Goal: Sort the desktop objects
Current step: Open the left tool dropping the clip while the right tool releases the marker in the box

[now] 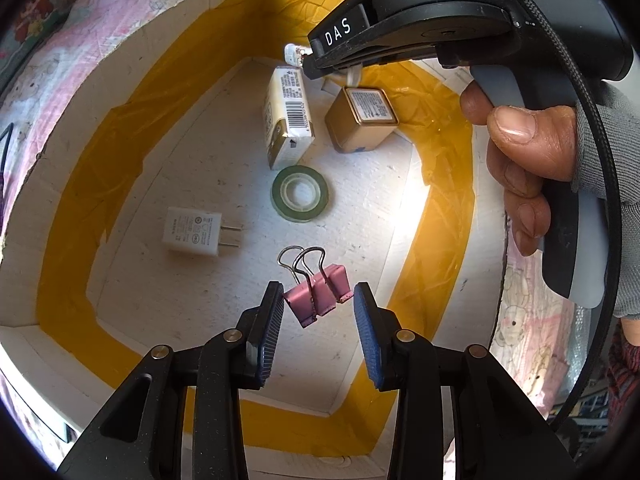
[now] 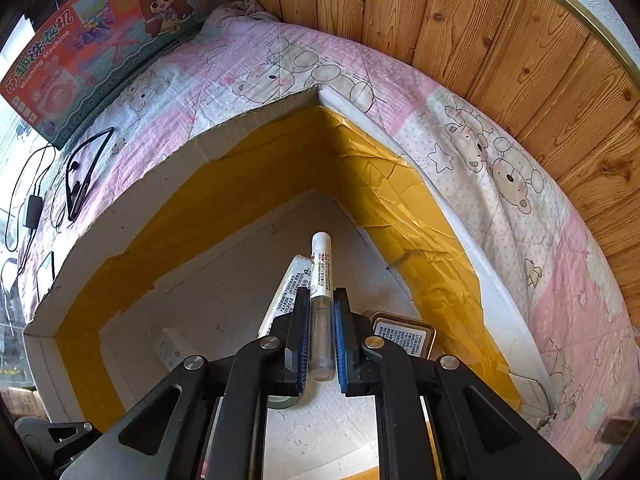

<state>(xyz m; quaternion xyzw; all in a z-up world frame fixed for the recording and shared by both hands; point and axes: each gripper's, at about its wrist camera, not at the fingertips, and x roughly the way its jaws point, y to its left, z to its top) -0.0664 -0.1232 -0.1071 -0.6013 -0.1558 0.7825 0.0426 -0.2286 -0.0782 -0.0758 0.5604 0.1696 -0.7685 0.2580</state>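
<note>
Now, pink binder clip (image 1: 318,294) between parted left jaws (untouched), right jaws clamping white marker (image 2: 322,300).

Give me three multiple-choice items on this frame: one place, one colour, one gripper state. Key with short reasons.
1. Where is the tape roll?
A. on the quilt
B. on the box floor
C. in a gripper

2. What colour is the binder clip?
A. pink
B. green
C. black

3. What is the right gripper doing?
A. open, empty
B. shut on nothing
C. shut on the marker pen

Key: B, it lies flat inside the box; A, pink body between the left gripper's parted pads; C, both pads press the pen's barrel.
</note>
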